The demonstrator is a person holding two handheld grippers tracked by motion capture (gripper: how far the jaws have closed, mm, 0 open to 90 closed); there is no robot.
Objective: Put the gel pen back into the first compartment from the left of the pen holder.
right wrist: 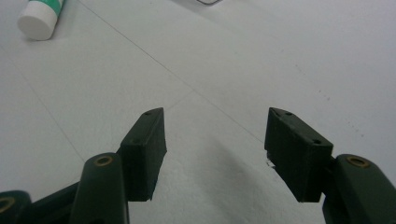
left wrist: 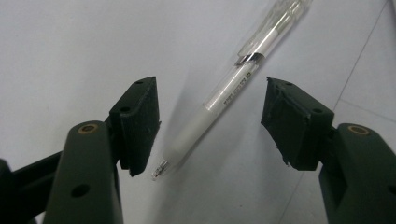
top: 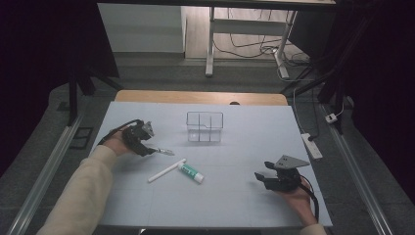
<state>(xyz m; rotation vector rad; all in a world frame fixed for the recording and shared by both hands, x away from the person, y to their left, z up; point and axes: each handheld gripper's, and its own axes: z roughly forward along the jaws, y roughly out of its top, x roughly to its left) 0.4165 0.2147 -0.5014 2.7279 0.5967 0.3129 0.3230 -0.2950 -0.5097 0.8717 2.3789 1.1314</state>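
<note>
1. The pen (left wrist: 233,86) lies flat on the counter (top: 244,196) between my left tongs (left wrist: 210,126), tip toward me, barrel running off toward 1 o'clock.
2. The left tongs stand fairly wide and grip nothing: both pads are clear of the barrel. I'd centre them on the grip section, then squeeze squarely so the pen can't roll.
3. From above, a glue stick (top: 191,173) lies at about 4 o'clock of the pen, and a clear box (top: 204,127) at 1 o'clock.
4. My right tongs (right wrist: 215,154) hang open and empty.

Dim room, soft shadows, close-ups slightly blurred
</note>
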